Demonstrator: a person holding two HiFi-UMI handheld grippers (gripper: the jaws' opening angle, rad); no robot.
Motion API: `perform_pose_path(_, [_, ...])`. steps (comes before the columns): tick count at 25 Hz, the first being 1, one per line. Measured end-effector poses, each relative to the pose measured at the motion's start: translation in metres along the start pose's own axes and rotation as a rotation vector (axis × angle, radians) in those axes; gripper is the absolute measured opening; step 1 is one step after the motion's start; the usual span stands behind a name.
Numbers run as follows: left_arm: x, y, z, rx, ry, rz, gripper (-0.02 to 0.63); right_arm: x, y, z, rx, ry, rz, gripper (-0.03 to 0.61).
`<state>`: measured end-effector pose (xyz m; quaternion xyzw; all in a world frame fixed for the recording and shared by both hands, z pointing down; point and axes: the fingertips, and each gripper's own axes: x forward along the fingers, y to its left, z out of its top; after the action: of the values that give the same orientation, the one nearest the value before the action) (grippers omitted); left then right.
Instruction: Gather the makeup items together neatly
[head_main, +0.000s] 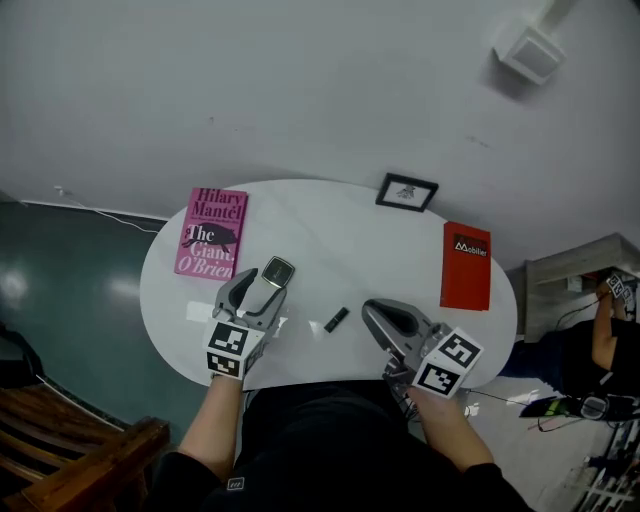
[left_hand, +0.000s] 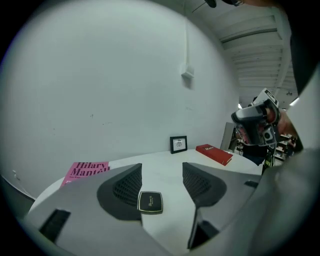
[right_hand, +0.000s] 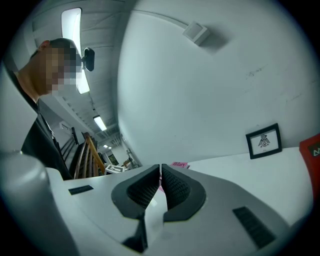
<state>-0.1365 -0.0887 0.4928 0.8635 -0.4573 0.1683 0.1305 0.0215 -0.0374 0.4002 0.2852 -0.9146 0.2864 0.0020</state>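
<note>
Left hand-held gripper (left_hand: 161, 181) released, compact (left_hand: 150, 202) near one jaw; right hand-held gripper (right_hand: 160, 182) clenched, empty. Off-centre closing could skid the compact.

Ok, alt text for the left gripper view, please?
The left tool, jaws open, frames a small black compact lying ungripped on the white table. Behind it are a pink book, a framed picture and a red book.

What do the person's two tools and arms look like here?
Both the left tool and right tool are grey moulded shells with black ribbed pads. Each carries a white cube with black square markers. No sleeves reach the wrists.
</note>
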Motion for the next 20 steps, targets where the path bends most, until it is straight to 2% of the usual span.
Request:
perform_pose_path(3, [0.018,0.008,-0.019,0.004,0.049,-0.016,0.256,0.010,-0.004,-0.012,0.027,0.031,-0.005,0.037])
perform_pose_path(8, [0.047,0.017,-0.055,-0.035,0.132,-0.032,0.262,0.017,-0.019,-0.021,0.071,0.061,-0.018,0.037])
perform_pose_path(20, [0.092,0.026,-0.117,0.021,0.372,0.021,0.314,0.014,-0.050,-0.006,0.081,0.073,-0.020,0.037])
